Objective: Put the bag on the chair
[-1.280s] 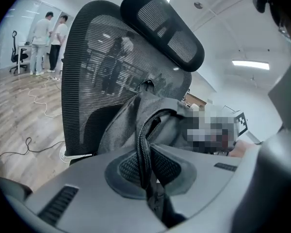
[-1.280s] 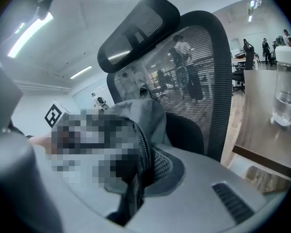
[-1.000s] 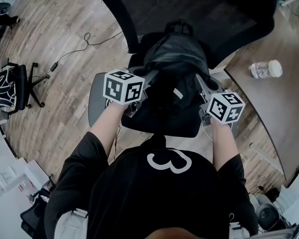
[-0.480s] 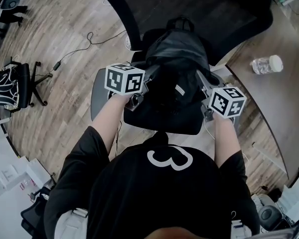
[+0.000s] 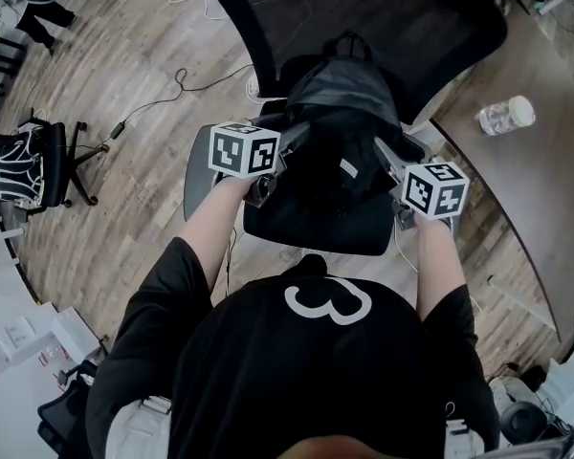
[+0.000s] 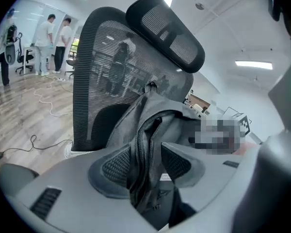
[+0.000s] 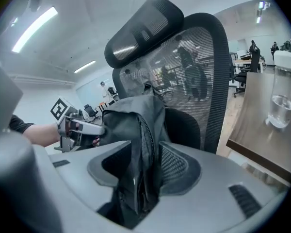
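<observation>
Bag [image 5: 340, 103] let go on the chair [image 5: 364, 17]
Left gripper [image 6: 146, 161] and right gripper [image 7: 144, 166], clamped a second ago, are opening; bag fabric lies loose between each pair of jaws.

a white figure like a 3 stands on the person's black shirt [image 5: 268, 371]. a small white tag [image 5: 348, 167] on the bag [image 5: 340, 103] is too small to read.

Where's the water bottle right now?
In the head view it's at the upper right: the water bottle sits on the wooden desk, right of the chair holding the bag.
</observation>
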Demonstrator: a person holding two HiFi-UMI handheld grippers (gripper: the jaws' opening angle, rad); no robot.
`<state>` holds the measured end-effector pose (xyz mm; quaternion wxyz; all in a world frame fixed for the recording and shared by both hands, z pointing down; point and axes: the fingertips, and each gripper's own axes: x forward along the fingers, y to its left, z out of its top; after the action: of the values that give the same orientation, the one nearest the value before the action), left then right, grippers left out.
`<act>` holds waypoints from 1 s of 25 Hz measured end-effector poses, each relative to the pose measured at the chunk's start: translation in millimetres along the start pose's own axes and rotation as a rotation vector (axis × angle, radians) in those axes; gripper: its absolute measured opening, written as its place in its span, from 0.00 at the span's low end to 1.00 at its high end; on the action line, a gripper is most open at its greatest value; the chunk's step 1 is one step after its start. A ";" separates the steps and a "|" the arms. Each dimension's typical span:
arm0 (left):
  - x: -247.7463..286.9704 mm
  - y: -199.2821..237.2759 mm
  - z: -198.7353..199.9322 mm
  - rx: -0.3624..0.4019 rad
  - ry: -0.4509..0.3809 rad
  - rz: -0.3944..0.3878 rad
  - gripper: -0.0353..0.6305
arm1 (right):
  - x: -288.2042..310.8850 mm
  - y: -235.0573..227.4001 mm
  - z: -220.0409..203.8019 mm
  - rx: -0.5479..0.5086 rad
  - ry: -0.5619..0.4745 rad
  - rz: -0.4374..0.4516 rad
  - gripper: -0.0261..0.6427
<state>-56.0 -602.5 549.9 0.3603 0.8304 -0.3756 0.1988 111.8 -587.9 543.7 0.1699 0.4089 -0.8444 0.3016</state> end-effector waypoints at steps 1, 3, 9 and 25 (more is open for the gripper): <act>-4.3 -1.6 -1.2 0.002 -0.005 0.003 0.33 | -4.3 0.2 -1.9 -0.004 -0.002 -0.010 0.30; -15.3 -7.1 -0.6 0.016 -0.033 0.012 0.36 | -16.4 0.5 -3.4 -0.008 -0.015 -0.035 0.32; -55.9 -39.3 -4.8 0.106 -0.092 0.016 0.39 | -63.4 11.7 -3.0 -0.045 -0.063 -0.075 0.32; -182.6 -188.7 -46.6 0.146 -0.205 -0.120 0.31 | -206.7 152.1 -6.9 0.000 -0.276 0.094 0.17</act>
<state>-30.7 -393.5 386.3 0.2699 0.8913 -0.3449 0.1176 117.1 -388.4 382.3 0.0380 0.4066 -0.8779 0.2500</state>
